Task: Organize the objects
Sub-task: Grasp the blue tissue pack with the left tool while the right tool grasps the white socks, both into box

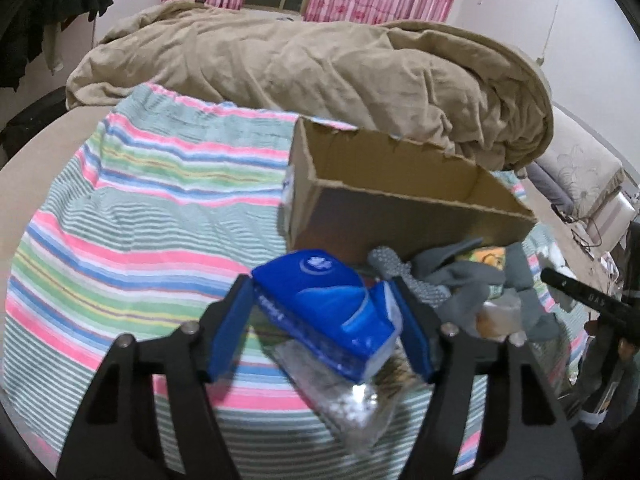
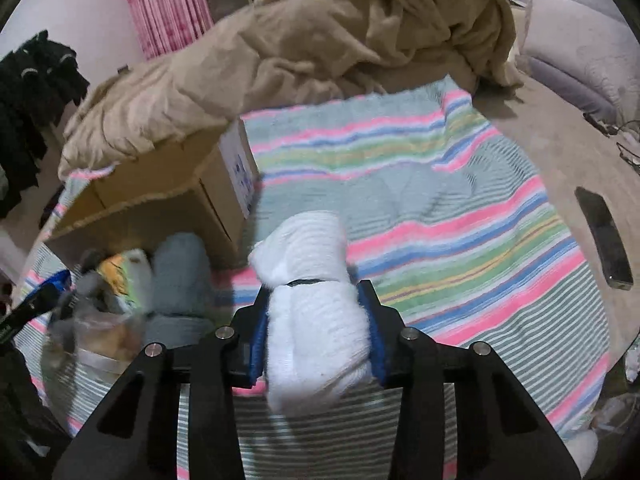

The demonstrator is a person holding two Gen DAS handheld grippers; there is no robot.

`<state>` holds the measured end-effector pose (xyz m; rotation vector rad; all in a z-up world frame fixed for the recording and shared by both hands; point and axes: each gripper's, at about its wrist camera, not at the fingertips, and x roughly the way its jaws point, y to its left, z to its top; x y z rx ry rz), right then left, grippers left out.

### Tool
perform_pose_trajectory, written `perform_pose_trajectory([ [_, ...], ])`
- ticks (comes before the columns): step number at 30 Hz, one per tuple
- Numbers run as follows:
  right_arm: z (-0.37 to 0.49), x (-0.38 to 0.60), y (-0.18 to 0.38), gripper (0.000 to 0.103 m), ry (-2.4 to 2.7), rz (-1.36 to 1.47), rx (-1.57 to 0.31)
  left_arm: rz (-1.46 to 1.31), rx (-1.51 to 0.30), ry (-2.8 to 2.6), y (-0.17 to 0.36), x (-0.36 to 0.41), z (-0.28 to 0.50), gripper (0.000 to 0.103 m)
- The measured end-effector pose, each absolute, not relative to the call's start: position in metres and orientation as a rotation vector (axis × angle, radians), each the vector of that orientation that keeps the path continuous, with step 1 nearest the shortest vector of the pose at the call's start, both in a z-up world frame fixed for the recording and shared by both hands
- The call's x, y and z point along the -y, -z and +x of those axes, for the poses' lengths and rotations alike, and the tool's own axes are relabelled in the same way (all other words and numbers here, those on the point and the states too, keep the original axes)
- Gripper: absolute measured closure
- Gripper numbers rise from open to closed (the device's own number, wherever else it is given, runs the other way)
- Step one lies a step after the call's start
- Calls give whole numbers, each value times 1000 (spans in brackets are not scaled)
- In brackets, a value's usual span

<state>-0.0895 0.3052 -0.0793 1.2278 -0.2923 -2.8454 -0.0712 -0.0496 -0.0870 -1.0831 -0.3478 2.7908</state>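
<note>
My left gripper [image 1: 320, 304] is shut on a blue tissue pack [image 1: 332, 312] and holds it above the striped cloth [image 1: 140, 208], just in front of the open cardboard box [image 1: 400, 208]. My right gripper [image 2: 316, 312] is shut on a rolled white sock [image 2: 312, 300], held above the cloth to the right of the box [image 2: 168, 204]. Grey socks [image 1: 452, 280] and a small packet pile lie at the box's near side; the pile also shows in the right wrist view [image 2: 160, 280]. A clear plastic bag [image 1: 352, 396] lies under the tissue pack.
A tan duvet [image 1: 320, 64] is bunched behind the box. A dark phone [image 2: 604, 236] lies on the bed to the right of the cloth. A pillow [image 2: 580, 52] sits at the far right. Dark clothes [image 2: 32, 92] hang at the left.
</note>
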Motion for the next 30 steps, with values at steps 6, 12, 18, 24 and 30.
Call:
perform_pose_trajectory([
  [6,-79,-292,53,60,2826,1115,304,-987,329,-2788,63,40,-59,34],
  [12,-75,-268,24,60,2796,1012,271,-900,313,-2763,37,25,-58,34],
  [18,-93,-249,-14,60,2796,895,219,-809,254,-2765,13,5,-77,34],
  [24,-130,-236,-25,60,2793,880,172,-802,226,-2756,6,-10,-113,34],
  [30,-161,-219,-13,60,2773,923,104,-842,255,-2767,15,-10,-142,33],
])
